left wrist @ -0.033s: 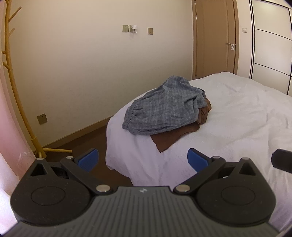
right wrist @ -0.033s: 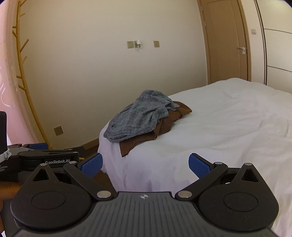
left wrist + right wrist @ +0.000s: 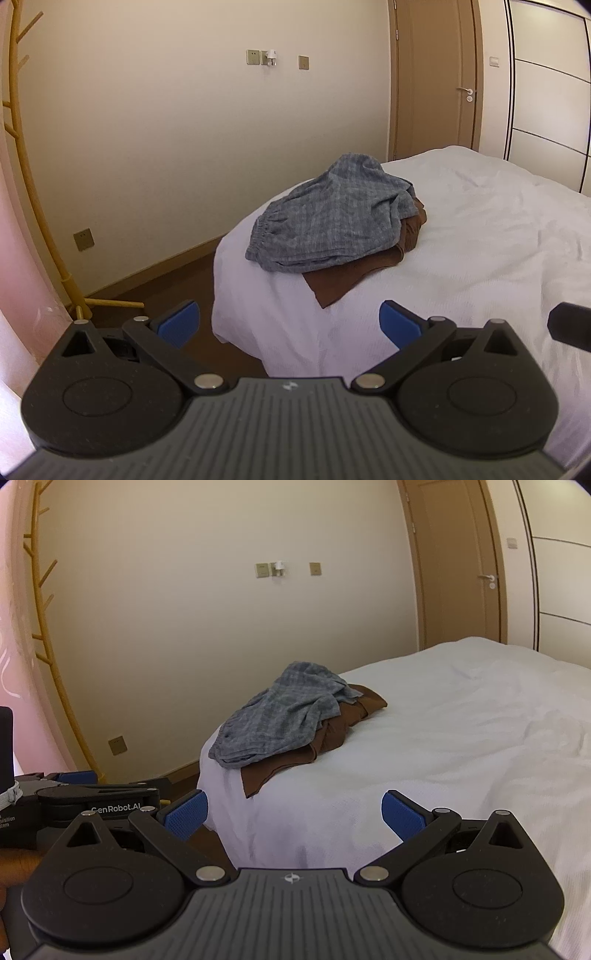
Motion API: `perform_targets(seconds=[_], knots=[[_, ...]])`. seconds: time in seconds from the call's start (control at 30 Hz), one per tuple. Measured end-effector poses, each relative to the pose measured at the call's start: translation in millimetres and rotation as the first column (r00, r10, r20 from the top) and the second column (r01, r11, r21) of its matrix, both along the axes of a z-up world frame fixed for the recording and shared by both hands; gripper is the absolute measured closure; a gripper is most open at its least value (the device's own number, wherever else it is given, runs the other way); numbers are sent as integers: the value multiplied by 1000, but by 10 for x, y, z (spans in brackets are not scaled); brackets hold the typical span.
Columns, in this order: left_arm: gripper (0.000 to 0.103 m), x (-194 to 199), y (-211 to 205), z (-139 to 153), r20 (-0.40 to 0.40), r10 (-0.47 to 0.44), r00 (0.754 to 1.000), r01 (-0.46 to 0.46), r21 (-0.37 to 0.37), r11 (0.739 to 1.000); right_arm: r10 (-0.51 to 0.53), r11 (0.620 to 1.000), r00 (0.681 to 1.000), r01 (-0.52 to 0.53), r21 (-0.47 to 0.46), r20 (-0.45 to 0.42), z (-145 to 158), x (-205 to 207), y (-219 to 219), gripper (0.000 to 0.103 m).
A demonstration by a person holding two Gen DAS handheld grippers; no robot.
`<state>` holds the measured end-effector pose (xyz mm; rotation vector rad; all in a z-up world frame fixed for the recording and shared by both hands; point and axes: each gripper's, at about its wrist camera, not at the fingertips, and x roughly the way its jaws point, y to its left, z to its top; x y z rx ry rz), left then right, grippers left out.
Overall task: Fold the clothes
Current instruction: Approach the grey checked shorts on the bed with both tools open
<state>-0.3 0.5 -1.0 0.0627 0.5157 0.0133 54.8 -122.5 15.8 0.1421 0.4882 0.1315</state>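
Crumpled grey checked shorts (image 3: pixel 332 225) with an elastic waistband lie on top of a brown garment (image 3: pixel 340 280) at the near-left corner of a white bed (image 3: pixel 480 251). My left gripper (image 3: pixel 290 325) is open and holds nothing, short of the bed corner and well before the pile. From the right wrist view the same grey shorts (image 3: pixel 280 716) cover the brown garment (image 3: pixel 266 771). My right gripper (image 3: pixel 293 814) is also open and holds nothing, just over the bed's near edge. The left gripper (image 3: pixel 92 801) shows at the left of that view, with a hand below it.
A yellow wooden coat rack (image 3: pixel 22 147) stands at the left by a pink curtain. Brown floor lies between the bed and the cream wall. A door (image 3: pixel 436 74) and wardrobe panels (image 3: pixel 546 92) are at the far right.
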Motion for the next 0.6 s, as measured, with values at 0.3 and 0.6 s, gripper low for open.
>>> perform_targets(seconds=[0.3, 0.6], knots=[[1, -24, 41, -75, -10, -15, 1000, 15, -25, 1000, -3, 1000, 1000, 3, -15, -13, -89, 21, 15, 0], [1, -23, 63, -137, -25, -35, 999, 34, -43, 998, -26, 999, 999, 26, -19, -26, -119, 14, 105, 0]])
